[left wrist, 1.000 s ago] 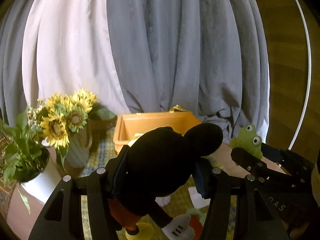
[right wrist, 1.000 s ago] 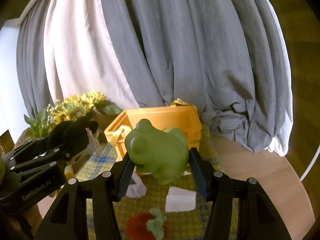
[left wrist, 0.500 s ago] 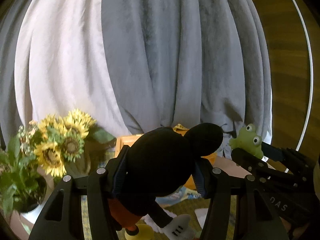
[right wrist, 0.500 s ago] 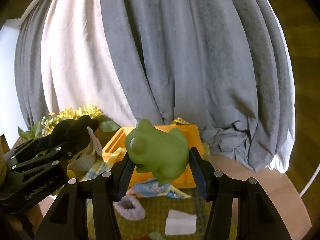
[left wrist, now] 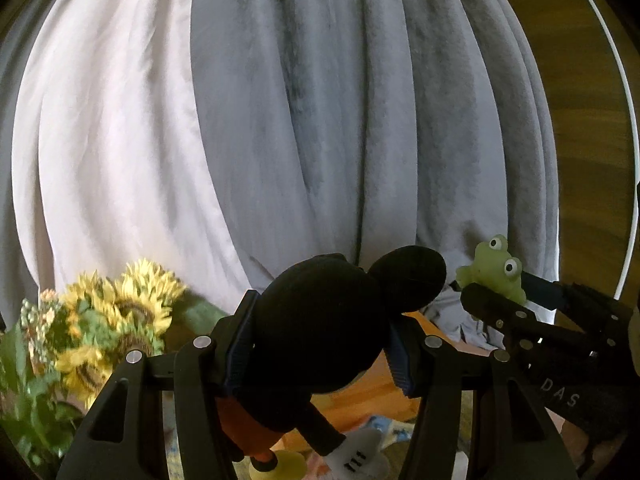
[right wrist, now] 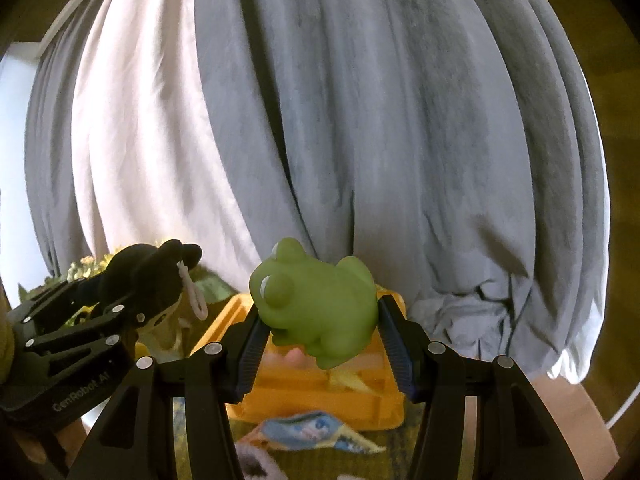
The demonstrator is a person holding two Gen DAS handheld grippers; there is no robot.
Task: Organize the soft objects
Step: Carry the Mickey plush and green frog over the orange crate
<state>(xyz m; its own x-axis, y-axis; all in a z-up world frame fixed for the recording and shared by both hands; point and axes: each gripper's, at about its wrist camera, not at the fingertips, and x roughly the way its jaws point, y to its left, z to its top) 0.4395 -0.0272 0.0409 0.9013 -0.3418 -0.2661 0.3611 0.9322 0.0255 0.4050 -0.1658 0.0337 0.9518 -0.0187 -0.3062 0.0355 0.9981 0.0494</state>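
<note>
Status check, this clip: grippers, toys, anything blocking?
Left gripper shut on black mouse plush. Right gripper shut on green frog. Both held above orange bin. Nothing in the way.

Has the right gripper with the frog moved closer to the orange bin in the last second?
Yes. The right gripper, shut on the frog, has advanced toward the orange bin, which now looms larger and nearer below the frog.

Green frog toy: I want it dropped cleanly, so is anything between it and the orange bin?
Nothing visible. The green frog toy, clamped in the right gripper, hangs in open air before the orange bin, whose open top faces it.
</note>
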